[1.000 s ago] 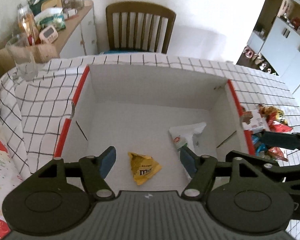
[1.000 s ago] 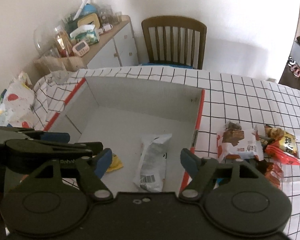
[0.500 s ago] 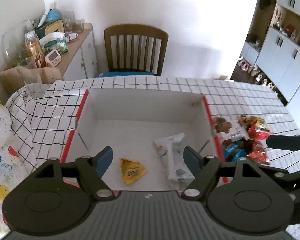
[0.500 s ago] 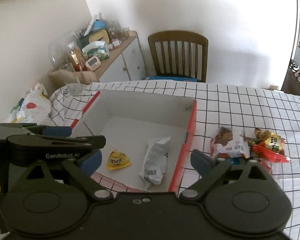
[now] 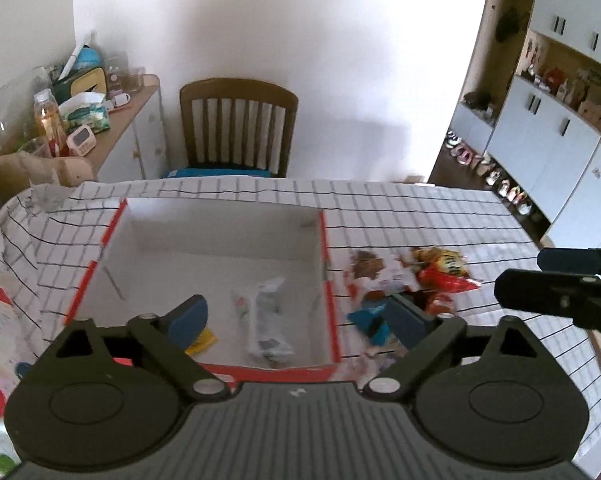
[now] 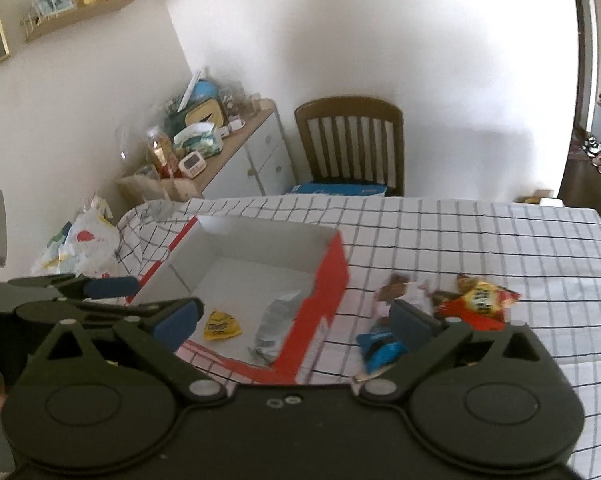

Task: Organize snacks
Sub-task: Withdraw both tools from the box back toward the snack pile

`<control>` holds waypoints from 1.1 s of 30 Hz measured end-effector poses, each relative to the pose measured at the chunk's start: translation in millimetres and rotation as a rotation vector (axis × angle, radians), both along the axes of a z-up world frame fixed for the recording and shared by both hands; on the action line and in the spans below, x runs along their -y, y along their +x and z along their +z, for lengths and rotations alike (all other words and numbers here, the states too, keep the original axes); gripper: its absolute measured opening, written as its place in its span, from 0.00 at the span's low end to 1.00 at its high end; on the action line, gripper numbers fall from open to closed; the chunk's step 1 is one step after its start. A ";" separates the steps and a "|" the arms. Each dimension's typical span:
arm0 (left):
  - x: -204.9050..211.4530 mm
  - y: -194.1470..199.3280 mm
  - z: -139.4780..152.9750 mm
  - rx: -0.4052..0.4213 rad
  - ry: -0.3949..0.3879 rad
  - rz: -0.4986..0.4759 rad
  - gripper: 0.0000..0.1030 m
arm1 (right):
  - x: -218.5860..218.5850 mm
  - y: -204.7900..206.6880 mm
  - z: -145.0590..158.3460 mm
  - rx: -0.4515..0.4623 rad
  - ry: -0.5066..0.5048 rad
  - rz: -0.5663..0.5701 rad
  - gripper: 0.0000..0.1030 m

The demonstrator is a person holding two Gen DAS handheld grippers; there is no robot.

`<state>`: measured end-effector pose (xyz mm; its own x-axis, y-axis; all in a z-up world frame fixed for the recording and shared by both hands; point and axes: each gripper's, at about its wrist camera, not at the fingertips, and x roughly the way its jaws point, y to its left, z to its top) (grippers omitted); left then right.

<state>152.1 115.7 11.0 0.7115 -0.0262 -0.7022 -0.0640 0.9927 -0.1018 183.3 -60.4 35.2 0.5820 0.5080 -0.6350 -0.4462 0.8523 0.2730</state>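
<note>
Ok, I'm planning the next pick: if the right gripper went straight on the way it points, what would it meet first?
Probably the box's red side wall or the cloth beside it; depth is unclear. The right gripper, jaws opening, holds nothing; the loose snacks lie right of that line.

No lettering is sharp enough to read.

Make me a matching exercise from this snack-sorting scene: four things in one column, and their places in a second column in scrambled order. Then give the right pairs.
Things:
1. yellow candy packet
2. blue snack packet
3. wooden chair
4. white timer

Places:
A. on the side cabinet by the wall
B. on the checked tablecloth, outside the box
C. inside the red-and-white box
D. behind the far edge of the table

Pairs: 1-C, 2-B, 3-D, 4-A
</note>
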 end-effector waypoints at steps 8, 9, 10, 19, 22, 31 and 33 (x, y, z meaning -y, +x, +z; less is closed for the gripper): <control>35.5 -9.0 -14.3 0.008 -0.027 0.034 0.98 | 55.0 -0.2 -10.8 -0.005 -0.012 -0.055 1.00; 40.1 -10.2 -17.8 0.009 -0.020 0.040 0.98 | 61.0 0.4 -13.3 -0.008 -0.013 -0.063 1.00; 44.2 -11.3 -21.3 0.007 -0.017 0.042 0.98 | 67.0 1.5 -16.5 -0.013 -0.012 -0.070 1.00; 77.8 -20.0 -61.3 -0.015 0.008 0.041 0.98 | 102.2 5.8 -48.2 -0.069 -0.017 -0.092 0.99; 89.9 -23.8 -73.3 -0.001 0.057 0.019 0.98 | 107.8 9.0 -60.5 -0.096 -0.021 -0.097 0.98; 117.7 -30.8 -101.0 0.029 0.155 -0.108 0.98 | 113.4 20.0 -97.1 -0.194 -0.015 -0.116 0.89; 119.7 -28.8 -106.2 0.018 0.152 -0.120 0.97 | 113.9 23.5 -104.3 -0.211 -0.014 -0.131 0.88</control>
<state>123.3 -4.0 -95.2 0.7223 -0.0065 -0.6916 0.0567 0.9971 0.0499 206.9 -174.3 -69.1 0.4961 0.4277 -0.7556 -0.2663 0.9033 0.3364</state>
